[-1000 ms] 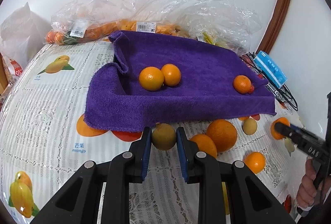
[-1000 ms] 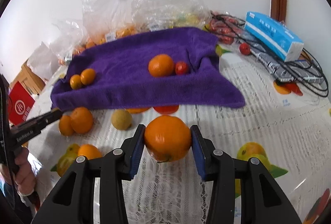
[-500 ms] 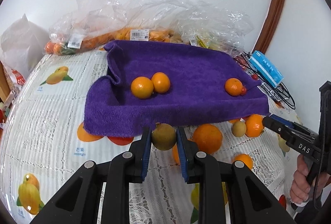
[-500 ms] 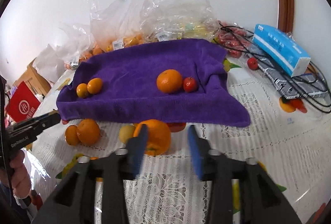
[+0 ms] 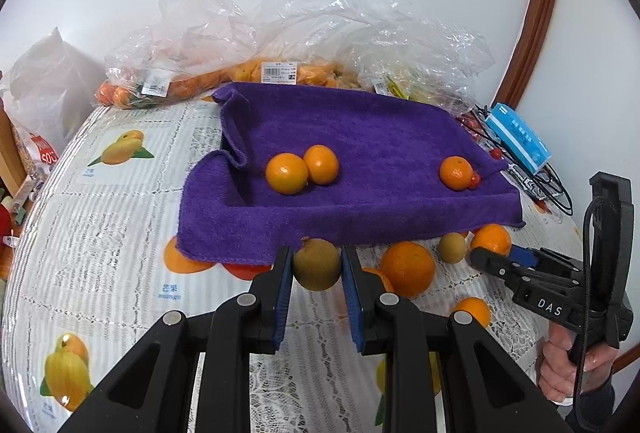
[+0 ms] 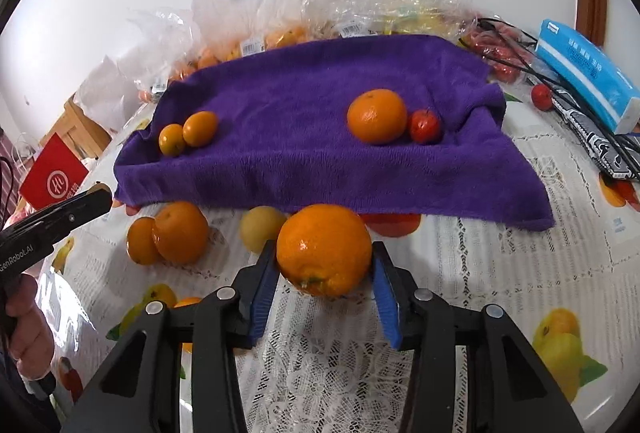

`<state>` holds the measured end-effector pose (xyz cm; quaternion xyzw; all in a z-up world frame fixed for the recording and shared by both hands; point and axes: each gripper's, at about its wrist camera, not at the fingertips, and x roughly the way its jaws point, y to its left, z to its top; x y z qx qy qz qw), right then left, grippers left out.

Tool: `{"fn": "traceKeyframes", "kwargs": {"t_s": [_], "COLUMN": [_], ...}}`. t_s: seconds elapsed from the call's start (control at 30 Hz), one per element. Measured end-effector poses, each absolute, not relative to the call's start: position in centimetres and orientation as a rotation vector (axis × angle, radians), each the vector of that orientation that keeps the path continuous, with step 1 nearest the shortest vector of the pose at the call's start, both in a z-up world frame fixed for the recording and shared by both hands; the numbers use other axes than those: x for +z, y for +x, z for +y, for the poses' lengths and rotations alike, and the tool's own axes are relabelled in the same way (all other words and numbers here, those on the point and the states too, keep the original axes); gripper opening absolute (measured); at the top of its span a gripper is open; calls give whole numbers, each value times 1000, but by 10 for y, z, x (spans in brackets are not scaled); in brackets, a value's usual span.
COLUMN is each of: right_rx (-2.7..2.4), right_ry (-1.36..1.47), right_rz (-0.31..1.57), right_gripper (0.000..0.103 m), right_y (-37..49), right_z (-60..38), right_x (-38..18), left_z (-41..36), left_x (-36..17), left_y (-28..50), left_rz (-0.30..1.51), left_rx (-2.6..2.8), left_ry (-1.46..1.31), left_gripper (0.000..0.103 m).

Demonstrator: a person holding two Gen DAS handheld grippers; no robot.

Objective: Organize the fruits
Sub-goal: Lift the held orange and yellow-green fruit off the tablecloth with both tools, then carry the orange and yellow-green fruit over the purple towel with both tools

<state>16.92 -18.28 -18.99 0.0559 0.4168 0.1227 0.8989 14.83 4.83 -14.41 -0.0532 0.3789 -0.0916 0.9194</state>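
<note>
The right hand-held gripper [image 6: 325,287] has a large orange [image 6: 324,249] between its blue pads [image 6: 262,295], the left pad touching it; the right pad's contact is unclear. At 12 o'clock from it lies the purple towel [image 6: 304,157], carrying two small oranges [image 6: 188,133] at 10 o'clock and an orange [image 6: 376,116] touching a small red fruit [image 6: 425,125] at 1 o'clock. On the counter [image 6: 500,273], a yellowish fruit [image 6: 260,227] sits just beside the large orange. The left hand-held gripper [image 6: 94,199] enters at 9 o'clock.
</note>
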Motion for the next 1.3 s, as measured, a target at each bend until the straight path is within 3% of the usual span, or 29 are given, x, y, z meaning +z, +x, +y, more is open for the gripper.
{"fn": "traceKeyframes", "kwargs": {"t_s": [0.2,0.83,1.3], "right_rx": [233,200,214], "right_ry": [135,102,108], "right_rz": [830,602,692], "right_gripper": [44,44,44], "right_y": [163,216,244], "right_z": [-193,-193,-197], "right_x": [-183,-81,-136], "left_z": [48,20,16], "left_x": [-138,-87,-133], "left_y": [148,223,245], "left_rz": [759,627,669], "left_rx": [-184,-151,-121], "left_ry": [-120,-100,-102], "left_gripper": [24,24,24]}}
